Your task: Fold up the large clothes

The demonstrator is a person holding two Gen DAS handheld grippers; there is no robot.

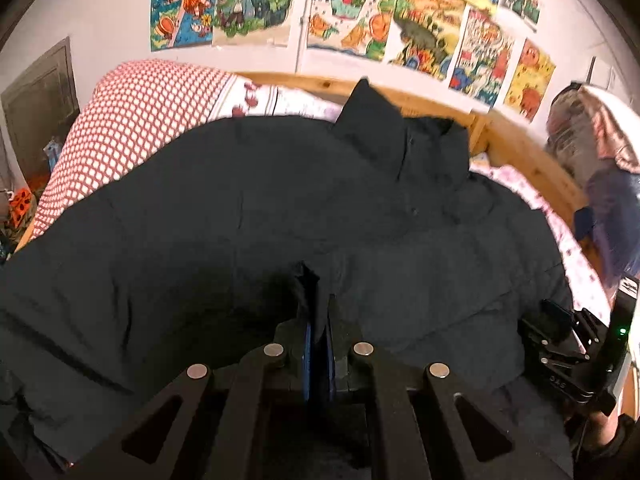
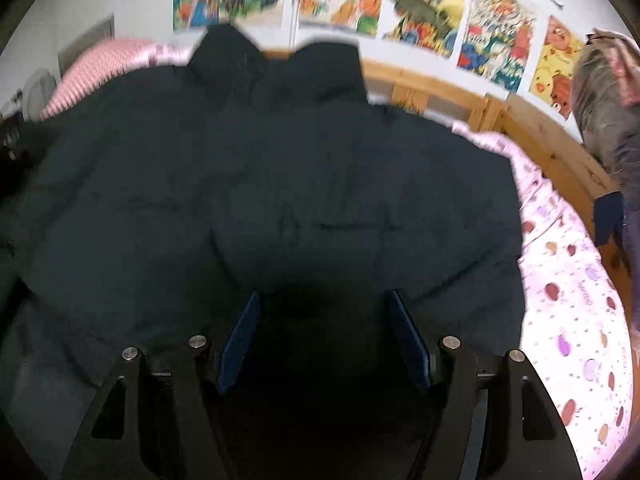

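Now you have the wooden-framed bed before you, and it fills most of both views. On its mattress lies a white sheet with pink and purple spots, which shows on the right side. Over this sheet the large black padded jacket is spread, and it covers nearly the whole bed surface. Its collar stands up at the far end, close to the wooden rail of the bed. Left of the collar you see a pillow with a red and white check pattern, and the jacket's edge lies against it. On the wall behind the bed hang many colourful children's drawings. At the far right, a heap of grey and pink clothes stands beyond the bed rail.

Your left tool is over the near part of the jacket. Its two blue-padded fingers are almost together, and a small fold of the black cloth stands up between them, so it is holding the jacket. Your right tool is also over the near part of the jacket, more to the right side. Its blue pads stand wide apart and nothing is between them. The right view is blurred.
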